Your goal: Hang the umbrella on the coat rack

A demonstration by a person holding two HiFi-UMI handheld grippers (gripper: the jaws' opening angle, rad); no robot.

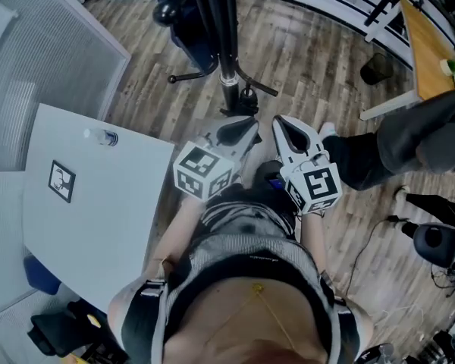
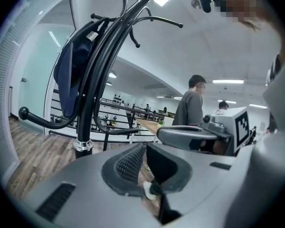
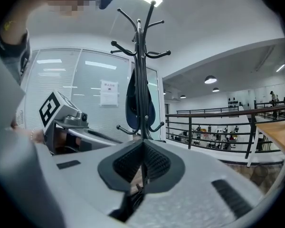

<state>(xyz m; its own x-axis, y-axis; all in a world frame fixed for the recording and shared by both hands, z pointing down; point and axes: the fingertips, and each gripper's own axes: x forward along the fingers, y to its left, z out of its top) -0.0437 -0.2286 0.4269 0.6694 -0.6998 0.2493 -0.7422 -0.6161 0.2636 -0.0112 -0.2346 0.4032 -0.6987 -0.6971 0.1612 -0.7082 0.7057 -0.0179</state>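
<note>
Navy umbrella (image 2: 66,75) hangs on the coat rack (image 2: 91,103), high up against the pole. Left gripper (image 2: 145,148) and right gripper (image 3: 142,146) both have jaws closed together with nothing between them. In both gripper views the rack's foot is hidden behind the gripper bodies. The head view cuts the umbrella off at the top edge.

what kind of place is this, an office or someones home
Most likely an open-plan office or workshop, not a home. There is a glazed partition with blinds, a black railing with people and workstations beyond it, a wooden desk, and a standing coat rack.
</note>
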